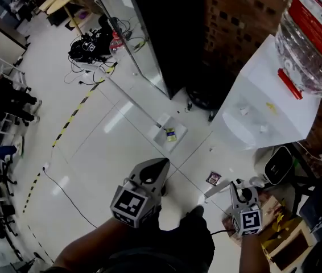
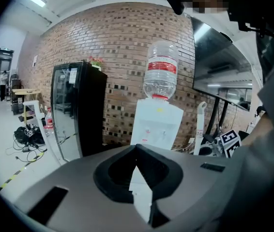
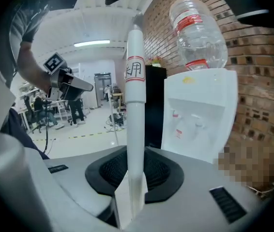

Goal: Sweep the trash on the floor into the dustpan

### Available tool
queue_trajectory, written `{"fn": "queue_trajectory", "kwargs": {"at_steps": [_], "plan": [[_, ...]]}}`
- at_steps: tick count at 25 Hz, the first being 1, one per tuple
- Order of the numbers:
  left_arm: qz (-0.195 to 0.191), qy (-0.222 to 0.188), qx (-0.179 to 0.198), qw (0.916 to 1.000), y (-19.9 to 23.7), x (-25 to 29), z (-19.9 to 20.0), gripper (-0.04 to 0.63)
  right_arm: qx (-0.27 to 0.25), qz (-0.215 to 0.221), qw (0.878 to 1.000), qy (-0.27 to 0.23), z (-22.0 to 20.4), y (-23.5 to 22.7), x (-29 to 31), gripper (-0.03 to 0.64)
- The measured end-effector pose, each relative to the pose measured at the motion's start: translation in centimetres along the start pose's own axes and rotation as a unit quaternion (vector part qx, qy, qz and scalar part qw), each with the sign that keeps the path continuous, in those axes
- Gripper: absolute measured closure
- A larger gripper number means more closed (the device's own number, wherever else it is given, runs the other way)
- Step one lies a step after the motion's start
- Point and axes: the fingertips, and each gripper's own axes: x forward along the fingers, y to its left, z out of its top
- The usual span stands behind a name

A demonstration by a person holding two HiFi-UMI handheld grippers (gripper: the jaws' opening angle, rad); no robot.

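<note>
A white dustpan (image 1: pixel 162 135) lies on the white floor ahead of me with a yellow scrap (image 1: pixel 170 134) in it. A dark wrapper (image 1: pixel 213 178) lies on the tiles near my right side, and a small speck (image 1: pixel 211 149) sits between it and the pan. My right gripper (image 1: pixel 239 186) (image 3: pixel 134 178) is shut on a white broom handle (image 3: pixel 135 91) (image 1: pixel 218 189) that has a red-edged label; the broom head is hidden. My left gripper (image 1: pixel 162 165) (image 2: pixel 138 153) hangs short of the dustpan, jaws together, nothing held.
A white water dispenser (image 1: pixel 263 107) with a clear bottle (image 1: pixel 314 44) stands at the right before a brick wall. A black glass-door cooler (image 1: pixel 155 33) is behind the dustpan. A small bin (image 1: pixel 277 164), tangled cables (image 1: pixel 93 44) and a thin floor cord (image 1: pixel 64 192) are around.
</note>
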Motion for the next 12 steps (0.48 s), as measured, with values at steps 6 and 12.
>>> {"fn": "queue_trajectory", "kwargs": {"at_steps": [6,12], "plan": [[0.011,-0.006,-0.030,0.9995,8.9,-0.5,-0.7,0.591,-0.045,0.082,0.995,0.040,3.2,5.0,11.3,0.523],[0.047,-0.005,-0.064,0.9969,19.6,-2.8,-1.7,0.591,-0.059,0.131,0.989,0.033,7.5,11.3,21.8,0.523]]}}
